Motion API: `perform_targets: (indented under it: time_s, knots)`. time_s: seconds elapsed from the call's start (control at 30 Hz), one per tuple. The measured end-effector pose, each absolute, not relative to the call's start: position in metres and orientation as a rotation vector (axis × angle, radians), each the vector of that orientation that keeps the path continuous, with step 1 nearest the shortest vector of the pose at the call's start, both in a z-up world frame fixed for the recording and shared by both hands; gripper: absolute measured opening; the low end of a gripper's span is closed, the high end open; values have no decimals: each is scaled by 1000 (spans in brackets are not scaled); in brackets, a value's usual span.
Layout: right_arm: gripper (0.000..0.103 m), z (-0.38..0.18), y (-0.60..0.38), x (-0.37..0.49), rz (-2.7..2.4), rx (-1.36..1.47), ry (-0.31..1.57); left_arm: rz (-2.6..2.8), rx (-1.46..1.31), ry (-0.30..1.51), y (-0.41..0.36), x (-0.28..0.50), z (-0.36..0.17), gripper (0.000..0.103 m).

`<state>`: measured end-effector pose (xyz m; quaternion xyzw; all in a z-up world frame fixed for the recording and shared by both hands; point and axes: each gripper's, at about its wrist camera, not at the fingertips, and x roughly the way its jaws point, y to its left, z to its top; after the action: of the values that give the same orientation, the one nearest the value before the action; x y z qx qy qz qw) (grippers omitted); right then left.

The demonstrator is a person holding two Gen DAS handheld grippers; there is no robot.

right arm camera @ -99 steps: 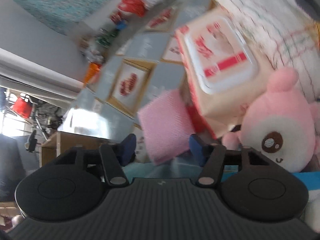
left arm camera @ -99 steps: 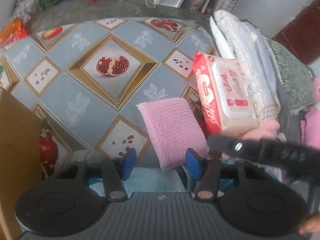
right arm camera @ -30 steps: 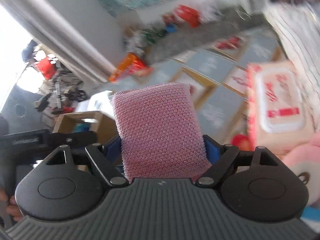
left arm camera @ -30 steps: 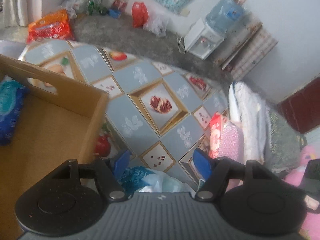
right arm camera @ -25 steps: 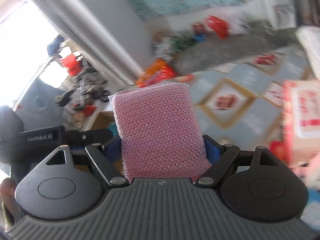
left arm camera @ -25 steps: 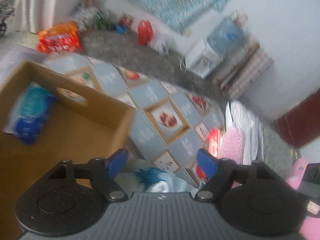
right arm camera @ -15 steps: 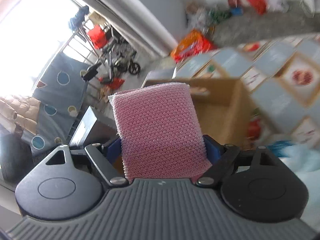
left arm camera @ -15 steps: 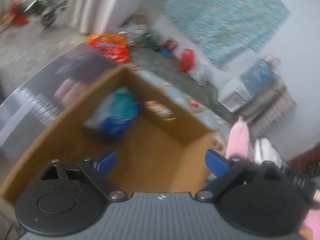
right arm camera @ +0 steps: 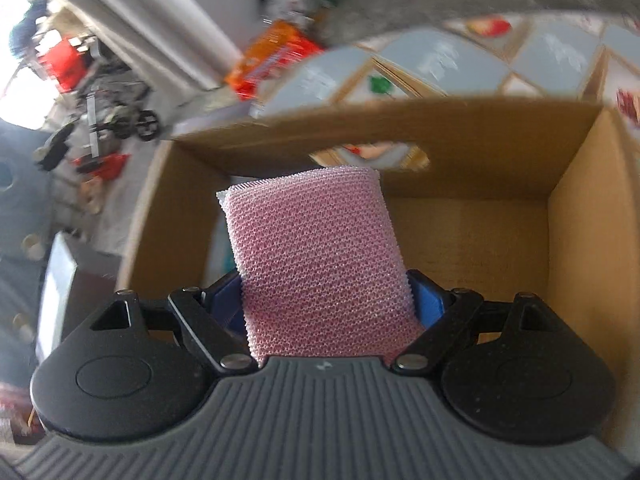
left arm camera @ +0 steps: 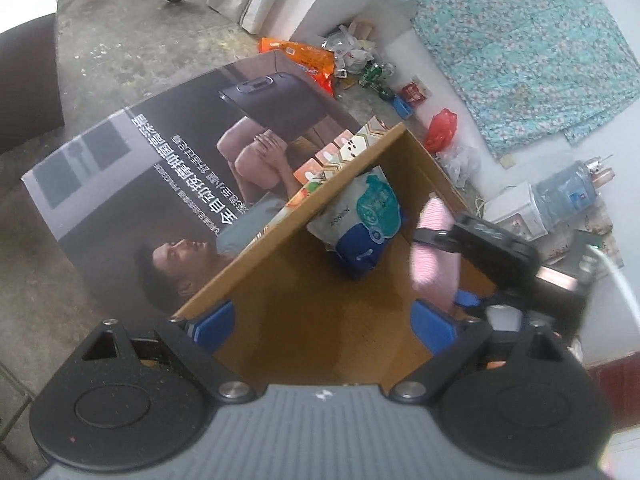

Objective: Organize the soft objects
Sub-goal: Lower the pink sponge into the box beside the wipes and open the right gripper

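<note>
My right gripper (right arm camera: 326, 300) is shut on a pink mesh sponge (right arm camera: 316, 256) and holds it over the open cardboard box (right arm camera: 472, 136). In the left wrist view the sponge (left arm camera: 434, 248) and the right gripper (left arm camera: 464, 300) hang above the box's brown floor (left arm camera: 320, 320). A blue and teal soft pack (left arm camera: 366, 216) lies inside the box by its far wall. My left gripper (left arm camera: 320, 326) is open and empty, above the box's near part.
A dark printed carton (left arm camera: 160, 168) lies flat to the left of the box. An orange snack bag (left arm camera: 308, 58), a red bag (left arm camera: 442, 130) and litter sit on the floor beyond. The patterned tablecloth (right arm camera: 440, 56) shows behind the box.
Both grippers have swung left from the cloth with the wipes pack and pink plush to over the box. The right gripper took hold of the sponge and has carried it lower into the box.
</note>
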<state>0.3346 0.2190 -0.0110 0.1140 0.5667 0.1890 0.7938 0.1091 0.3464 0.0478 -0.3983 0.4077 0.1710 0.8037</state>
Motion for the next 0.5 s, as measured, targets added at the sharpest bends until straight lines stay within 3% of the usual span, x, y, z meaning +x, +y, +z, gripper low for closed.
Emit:
perform_targets:
  time_s: [0.27,0.5]
  knots:
    - [89,-59,218,350,291,320,1290,362,-831,887,339,114,45,95]
    - [100,-49,205,342,372,391,1275,359,-801,868,330,116,54,95]
